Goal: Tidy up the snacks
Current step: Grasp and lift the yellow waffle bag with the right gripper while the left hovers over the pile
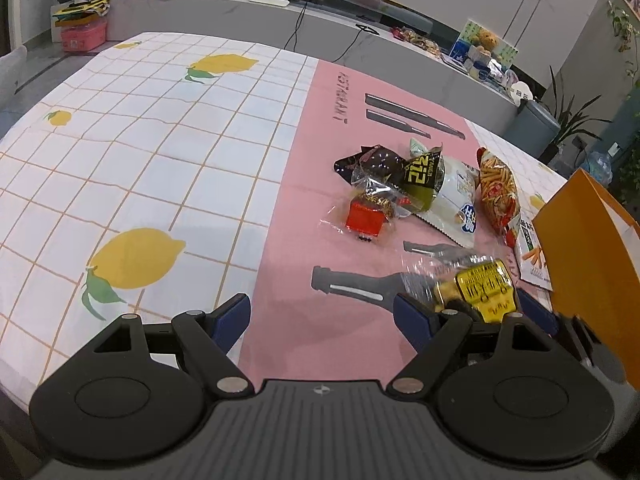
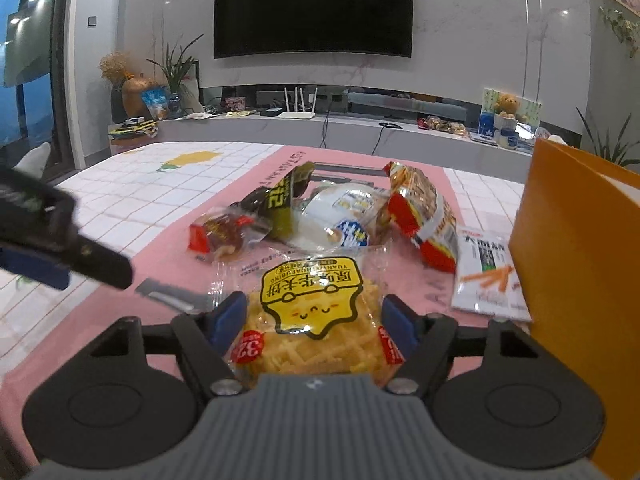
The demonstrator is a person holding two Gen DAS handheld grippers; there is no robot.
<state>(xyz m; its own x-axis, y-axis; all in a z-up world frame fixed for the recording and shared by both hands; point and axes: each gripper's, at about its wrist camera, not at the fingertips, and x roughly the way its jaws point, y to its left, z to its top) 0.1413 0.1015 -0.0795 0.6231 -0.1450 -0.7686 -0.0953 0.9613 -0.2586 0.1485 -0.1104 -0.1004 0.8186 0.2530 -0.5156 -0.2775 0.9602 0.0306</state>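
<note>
My right gripper [image 2: 312, 320] is shut on a clear snack packet with a yellow label [image 2: 310, 312], held between both blue pads just above the pink mat; it also shows in the left wrist view [image 1: 482, 288]. My left gripper [image 1: 322, 312] is open and empty over the mat edge; its finger shows at the left of the right wrist view [image 2: 80, 256]. A pile of snacks lies beyond: a red clear packet [image 1: 366, 216], a black-and-yellow packet [image 1: 422, 174], a white bag [image 1: 452, 200], a red noodle bag [image 1: 498, 192] and a flat white packet [image 2: 486, 276].
An orange paper bag [image 2: 576, 280] stands upright at the right, close to my right gripper. The table [image 1: 140, 152] has a lemon-print cloth on the left and a pink mat [image 1: 320, 248] in the middle. A counter with clutter runs behind.
</note>
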